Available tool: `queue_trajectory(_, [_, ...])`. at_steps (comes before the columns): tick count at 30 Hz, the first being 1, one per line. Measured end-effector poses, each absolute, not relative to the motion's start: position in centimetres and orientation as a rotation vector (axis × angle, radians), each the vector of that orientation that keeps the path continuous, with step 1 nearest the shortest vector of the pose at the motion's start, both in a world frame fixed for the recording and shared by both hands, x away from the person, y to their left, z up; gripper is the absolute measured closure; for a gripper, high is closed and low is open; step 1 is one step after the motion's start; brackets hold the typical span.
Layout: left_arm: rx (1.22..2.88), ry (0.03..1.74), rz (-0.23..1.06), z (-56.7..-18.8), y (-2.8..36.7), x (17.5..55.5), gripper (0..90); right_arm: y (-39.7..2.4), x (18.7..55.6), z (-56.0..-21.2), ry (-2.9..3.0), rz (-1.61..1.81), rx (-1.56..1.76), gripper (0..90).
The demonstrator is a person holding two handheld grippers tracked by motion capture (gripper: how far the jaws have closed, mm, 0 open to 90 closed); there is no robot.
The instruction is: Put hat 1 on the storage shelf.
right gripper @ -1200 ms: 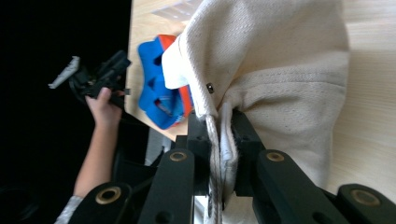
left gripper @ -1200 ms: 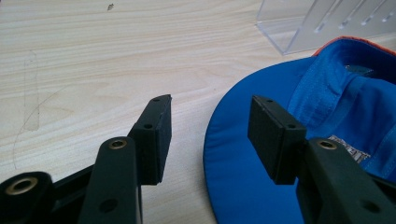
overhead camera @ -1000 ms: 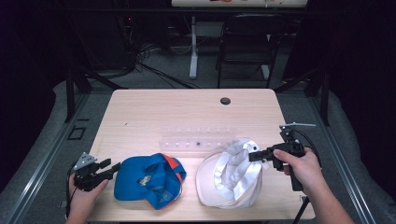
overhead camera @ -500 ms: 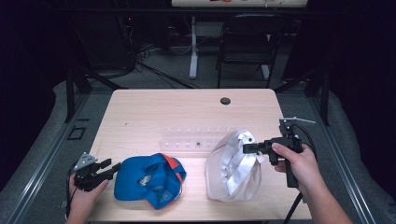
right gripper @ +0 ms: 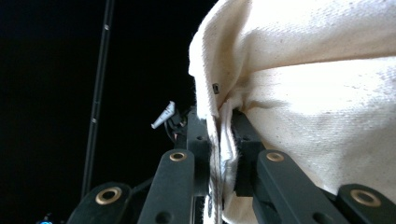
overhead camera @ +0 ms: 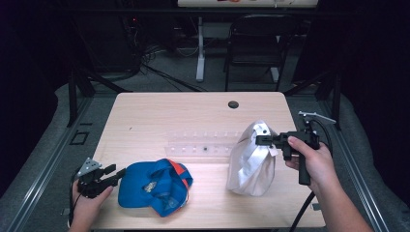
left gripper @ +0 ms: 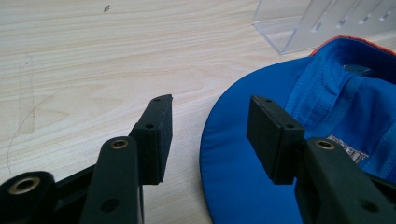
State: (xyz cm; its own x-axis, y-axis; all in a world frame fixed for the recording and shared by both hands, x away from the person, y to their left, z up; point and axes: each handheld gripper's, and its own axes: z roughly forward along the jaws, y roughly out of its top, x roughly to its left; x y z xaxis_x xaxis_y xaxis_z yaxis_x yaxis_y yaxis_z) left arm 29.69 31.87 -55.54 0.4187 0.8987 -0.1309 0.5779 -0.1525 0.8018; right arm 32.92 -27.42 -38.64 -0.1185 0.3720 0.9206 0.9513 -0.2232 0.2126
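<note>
A white cap (overhead camera: 251,162) hangs from my right gripper (overhead camera: 259,140), which is shut on its rim at the right of the table; the cap's lower edge still rests on the wood. In the right gripper view the cream cloth (right gripper: 317,93) is pinched between the jaws of the right gripper (right gripper: 223,140). A blue cap with orange trim (overhead camera: 157,186) lies upside down at the front left. My left gripper (overhead camera: 112,173) stands open just left of its brim. In the left gripper view the blue brim (left gripper: 233,163) reaches between the spread jaws of the left gripper (left gripper: 209,133).
A clear plastic rack (overhead camera: 203,142) lies across the middle of the light wooden table (overhead camera: 159,116), with its corner (left gripper: 299,28) showing in the left gripper view. A round cable hole (overhead camera: 233,104) sits near the far edge. A chair (overhead camera: 256,43) and stand legs lie beyond the table.
My right gripper has lifted the white cap by its rim, so the cap went from lying flat to hanging upright. The left gripper and blue cap have not moved.
</note>
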Motion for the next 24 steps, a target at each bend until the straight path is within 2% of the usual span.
queue_trajectory(10, [1.844,1.264,0.486,-55.5,31.9,29.7,51.0,-25.8,34.0,-36.4,-1.454,-1.397,-1.546,81.2])
queue_trajectory(24, [1.853,1.259,0.487,-55.5,31.9,29.7,50.5,-21.5,36.7,-33.9,-1.445,-1.442,-1.477,81.2])
